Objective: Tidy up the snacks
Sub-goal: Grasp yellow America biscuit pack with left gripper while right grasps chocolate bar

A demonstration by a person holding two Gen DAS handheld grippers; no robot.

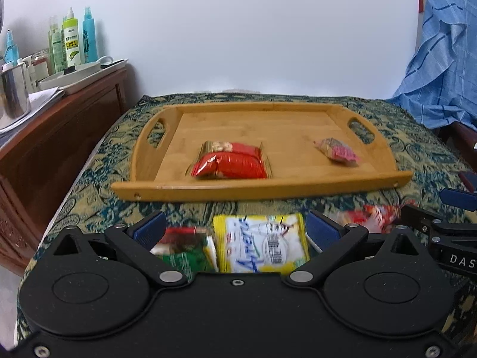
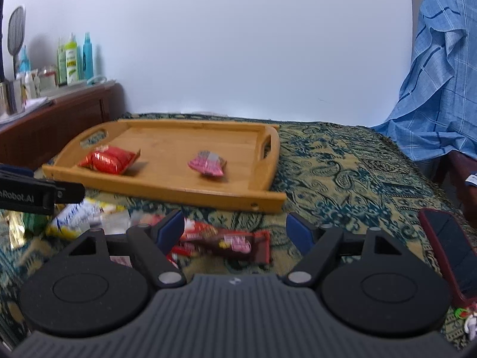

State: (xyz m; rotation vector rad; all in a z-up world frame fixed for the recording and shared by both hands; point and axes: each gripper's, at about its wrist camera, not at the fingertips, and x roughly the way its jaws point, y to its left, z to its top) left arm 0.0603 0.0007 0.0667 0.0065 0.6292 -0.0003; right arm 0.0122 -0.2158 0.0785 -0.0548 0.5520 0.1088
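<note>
You hold the left gripper (image 1: 235, 229) spread wide over the yellow packet (image 1: 262, 243) and the right gripper (image 2: 234, 229) open and empty over the brown bar (image 2: 238, 243), both on the bench before the tray (image 1: 256, 189), ready to grab.

Red snack packet (image 1: 231, 161) on tan wooden tray (image 1: 259, 192), teal-and-gold paisley cloth (image 2: 342, 173).

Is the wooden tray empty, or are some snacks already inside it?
Not empty. The wooden tray holds two snacks: a red packet and a small pink packet. Other snacks lie outside.
</note>
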